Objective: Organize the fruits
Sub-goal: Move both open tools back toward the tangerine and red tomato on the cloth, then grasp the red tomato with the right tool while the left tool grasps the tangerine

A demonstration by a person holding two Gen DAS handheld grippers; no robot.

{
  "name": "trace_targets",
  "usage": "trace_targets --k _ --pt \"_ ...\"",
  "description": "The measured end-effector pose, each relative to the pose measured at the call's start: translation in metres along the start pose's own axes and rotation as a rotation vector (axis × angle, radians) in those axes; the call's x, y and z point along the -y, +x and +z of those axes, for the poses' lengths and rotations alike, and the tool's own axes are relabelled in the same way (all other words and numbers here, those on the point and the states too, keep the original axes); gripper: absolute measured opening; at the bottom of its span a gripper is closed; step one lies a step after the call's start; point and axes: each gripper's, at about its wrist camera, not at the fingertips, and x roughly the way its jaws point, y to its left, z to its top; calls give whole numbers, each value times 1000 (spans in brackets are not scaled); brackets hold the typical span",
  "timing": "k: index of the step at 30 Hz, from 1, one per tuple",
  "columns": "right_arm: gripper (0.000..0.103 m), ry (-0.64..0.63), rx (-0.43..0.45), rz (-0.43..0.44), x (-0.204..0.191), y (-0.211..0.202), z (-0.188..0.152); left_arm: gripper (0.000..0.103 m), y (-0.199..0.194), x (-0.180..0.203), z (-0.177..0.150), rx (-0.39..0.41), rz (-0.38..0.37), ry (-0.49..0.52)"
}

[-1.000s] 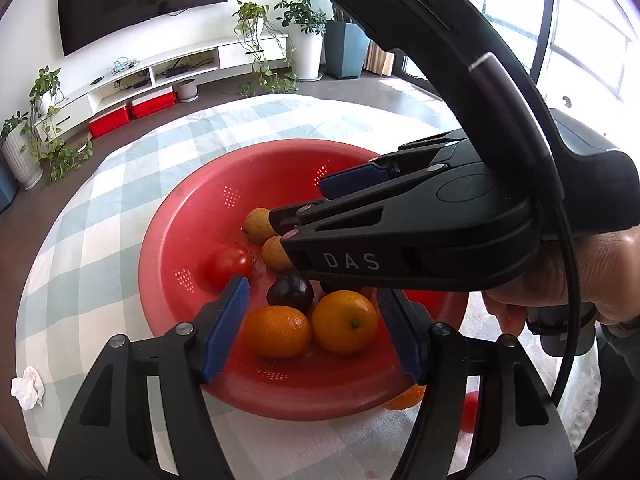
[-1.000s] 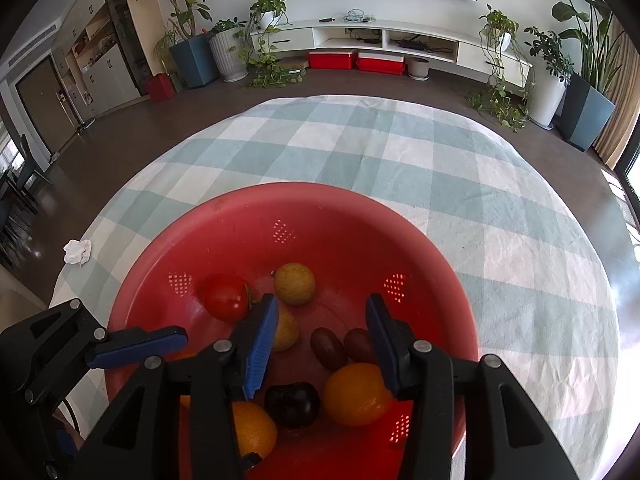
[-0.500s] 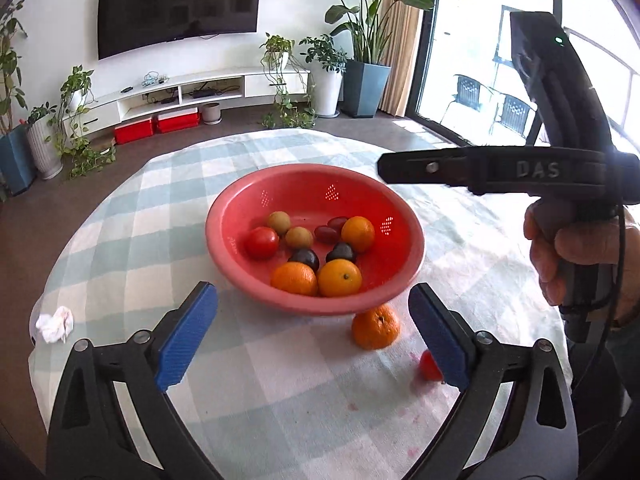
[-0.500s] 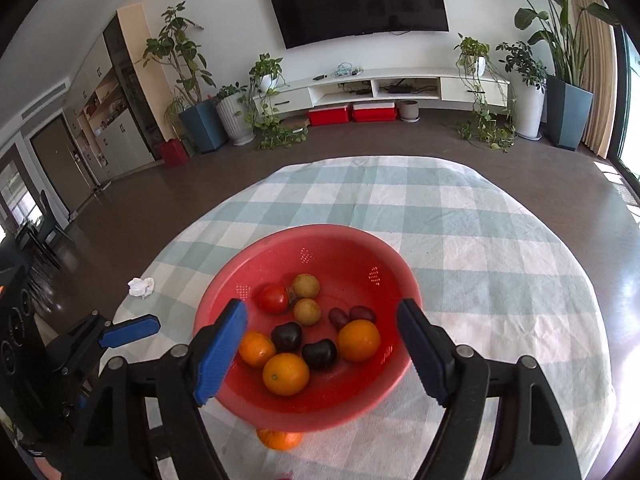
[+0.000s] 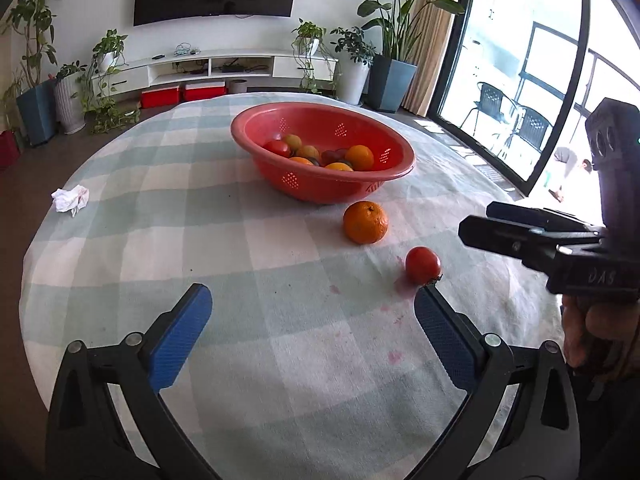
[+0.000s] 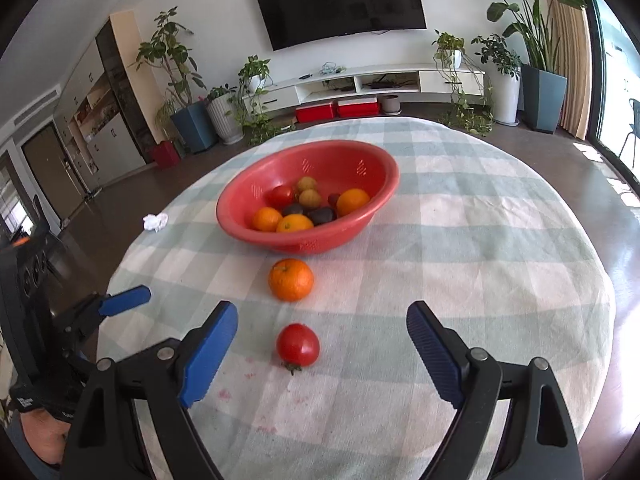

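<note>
Left wrist view: left gripper (image 5: pixel 312 312) low over the checked worktop (image 5: pixel 240 240), blue fingers (image 5: pixel 180 336) spread wide, holding nothing. Loose tomato (image 5: pixel 423 265) just beyond the right-hand fingertip, almost touching it, outside the gap. Loose orange (image 5: pixel 365 222) farther ahead, near the red basket (image 5: pixel 320 188) and well apart from the fingers. More fruit inside the basket. Crumpled tissue (image 5: pixel 70 199) off to the left. Right gripper (image 5: pixel 472 228) at the right edge, seen side-on; spread of its fingers not readable here.

Right wrist view: right gripper (image 6: pixel 322 340) with fingers (image 6: pixel 208 354) spread wide, empty. Tomato (image 6: pixel 298 345) on the worktop (image 6: pixel 480 260) between the two fingertips, nearer the left-hand one, touching neither; round, no long axis, green stem end turned toward the camera. Orange (image 6: pixel 291 279) just ahead of the tomato, stem dimple facing up. Basket (image 6: pixel 308 236) behind it.
</note>
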Motion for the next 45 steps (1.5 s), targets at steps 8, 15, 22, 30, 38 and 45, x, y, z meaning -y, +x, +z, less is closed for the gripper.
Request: trace_targets --k 8,15,22,30,38,45 --pt "74 -112 -50 -48 -18 17 -15 103 -7 -6 -4 26 12 -13" --pt "60 -145 -105 -62 -22 35 -22 103 -1 -9 -5 -9 2 -17" --pt "47 -171 -156 -64 -25 49 -28 103 3 -9 -8 -29 4 -11" --pt "35 -188 -150 -75 -26 49 -28 103 6 -7 -7 -51 7 -7" --pt "32 -106 -111 -58 -12 33 -23 103 20 17 27 -96 0 54" --pt "32 17 -67 -110 22 16 -14 103 66 45 60 -172 -5 115"
